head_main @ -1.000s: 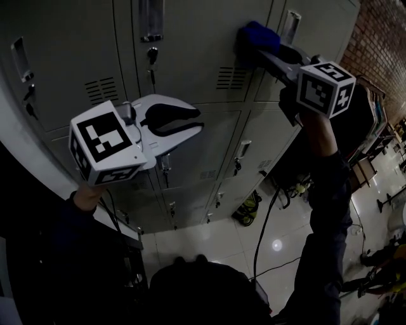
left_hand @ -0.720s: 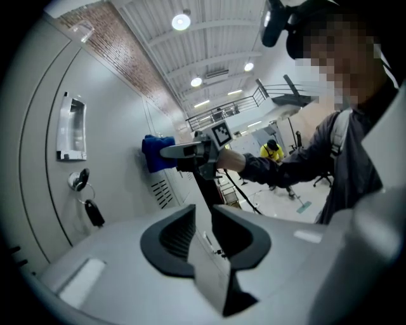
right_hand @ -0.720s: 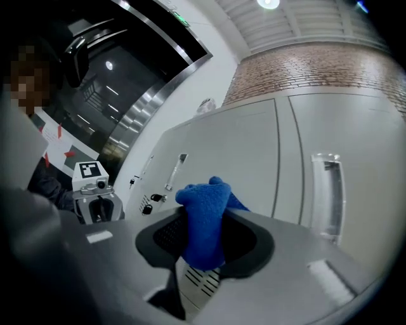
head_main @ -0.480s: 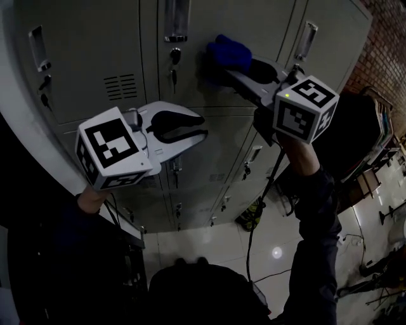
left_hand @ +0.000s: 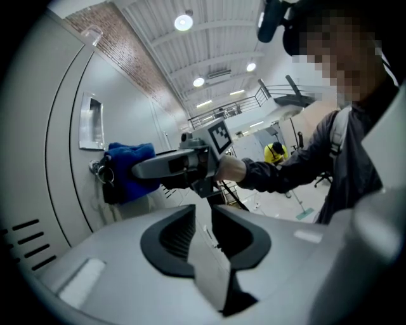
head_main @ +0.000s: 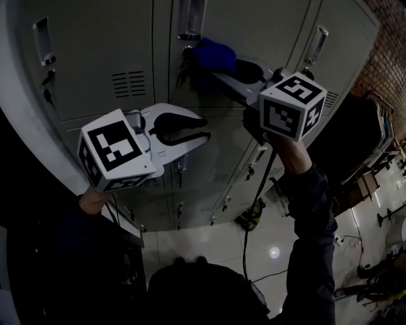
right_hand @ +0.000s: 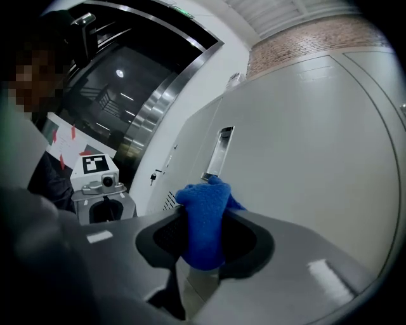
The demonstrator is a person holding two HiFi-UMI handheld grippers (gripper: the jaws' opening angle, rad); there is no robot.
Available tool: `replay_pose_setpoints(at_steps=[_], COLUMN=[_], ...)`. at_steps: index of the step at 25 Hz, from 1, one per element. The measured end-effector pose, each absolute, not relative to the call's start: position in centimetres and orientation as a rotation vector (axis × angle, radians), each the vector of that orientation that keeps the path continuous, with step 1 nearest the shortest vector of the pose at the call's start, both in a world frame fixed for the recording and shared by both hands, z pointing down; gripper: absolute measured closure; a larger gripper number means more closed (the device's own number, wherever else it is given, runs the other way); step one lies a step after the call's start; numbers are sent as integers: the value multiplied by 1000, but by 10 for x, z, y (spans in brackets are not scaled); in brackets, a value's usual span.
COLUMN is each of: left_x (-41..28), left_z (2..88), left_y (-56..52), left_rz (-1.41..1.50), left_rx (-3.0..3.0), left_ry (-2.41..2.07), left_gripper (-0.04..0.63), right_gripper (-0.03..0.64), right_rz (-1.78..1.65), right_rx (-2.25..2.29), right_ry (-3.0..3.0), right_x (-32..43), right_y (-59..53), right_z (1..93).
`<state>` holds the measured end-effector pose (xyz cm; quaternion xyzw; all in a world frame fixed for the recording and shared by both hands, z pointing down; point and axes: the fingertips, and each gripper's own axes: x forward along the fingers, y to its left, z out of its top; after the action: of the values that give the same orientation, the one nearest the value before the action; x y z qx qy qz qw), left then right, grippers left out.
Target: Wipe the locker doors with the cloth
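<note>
Grey locker doors (head_main: 273, 28) fill the head view. My right gripper (head_main: 219, 66) is raised and shut on a blue cloth (head_main: 216, 52), which it presses against the middle upper door just below its recessed handle (head_main: 190, 18) and beside the keys in the lock (head_main: 184, 63). In the right gripper view the cloth (right_hand: 204, 228) bulges out between the jaws of my right gripper (right_hand: 203, 219). My left gripper (head_main: 207, 129) hangs lower, off the doors, jaws a narrow gap apart and empty. The left gripper view looks past my left gripper (left_hand: 203, 212) to the cloth (left_hand: 130, 171).
More lockers with vents and small handles run below, down to a pale tiled floor (head_main: 209, 244). A black cable (head_main: 254, 209) hangs from the right arm. A brick wall (head_main: 387, 38) and furniture stand at the right; a dark frame edges the left.
The right gripper has slid the cloth leftward across the upper door, from near the right-hand handle to the lock under the middle handle. The left gripper has hardly moved.
</note>
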<state>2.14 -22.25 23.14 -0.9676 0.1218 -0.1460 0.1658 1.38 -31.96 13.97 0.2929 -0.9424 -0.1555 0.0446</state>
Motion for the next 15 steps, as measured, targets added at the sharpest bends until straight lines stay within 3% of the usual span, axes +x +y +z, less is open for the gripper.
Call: replay_pose_setpoints(at_steps=[15], left_x=[50], left_z=[238], left_y=[-234], left_rz=[-366], left_rx=[-2762], left_ry=[209], left_gripper=[538], right_gripper=[494], right_rz=[-422], right_rx=[1288], right_ry=[-2724], right_x=[142], right_y=[-340], right_z=[140])
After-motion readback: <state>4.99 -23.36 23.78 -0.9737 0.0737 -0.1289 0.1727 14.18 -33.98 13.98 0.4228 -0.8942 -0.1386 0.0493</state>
